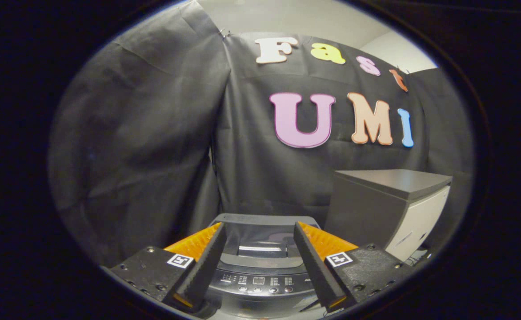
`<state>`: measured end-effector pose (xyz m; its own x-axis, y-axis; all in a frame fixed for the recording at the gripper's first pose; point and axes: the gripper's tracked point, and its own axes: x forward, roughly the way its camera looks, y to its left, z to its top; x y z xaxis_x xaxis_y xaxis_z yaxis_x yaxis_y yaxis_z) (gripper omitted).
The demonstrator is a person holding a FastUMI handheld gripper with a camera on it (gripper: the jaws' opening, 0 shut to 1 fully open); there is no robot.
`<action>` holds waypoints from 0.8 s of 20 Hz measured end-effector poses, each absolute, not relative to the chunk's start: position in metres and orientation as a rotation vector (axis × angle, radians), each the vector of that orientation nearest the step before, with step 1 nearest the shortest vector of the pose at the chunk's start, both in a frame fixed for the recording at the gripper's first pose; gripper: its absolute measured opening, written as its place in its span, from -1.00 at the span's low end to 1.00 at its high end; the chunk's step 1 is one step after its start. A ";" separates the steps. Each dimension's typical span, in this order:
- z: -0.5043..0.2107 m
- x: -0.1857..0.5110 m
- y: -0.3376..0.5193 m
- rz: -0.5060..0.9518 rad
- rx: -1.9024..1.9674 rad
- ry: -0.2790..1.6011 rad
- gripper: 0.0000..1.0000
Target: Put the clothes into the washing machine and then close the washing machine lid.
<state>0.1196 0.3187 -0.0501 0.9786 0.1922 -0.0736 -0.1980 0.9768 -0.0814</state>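
Presumably closing step or start: gripper (259,231) fingers spread apart and empty, poised above washing machine (260,266), lid (262,242) seemingly down, control panel (260,281) nearest; clothes unlocated, cabinet (389,209) far right.

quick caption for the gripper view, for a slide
Open gripper held above a top-loading washing machine, its lid down, a grey cabinet beside it.

no legible text, washer panel (260,281) markings too small — square tags by jaws, unreadable
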 end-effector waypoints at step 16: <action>0.004 0.032 0.270 0.235 -0.144 0.002 0.85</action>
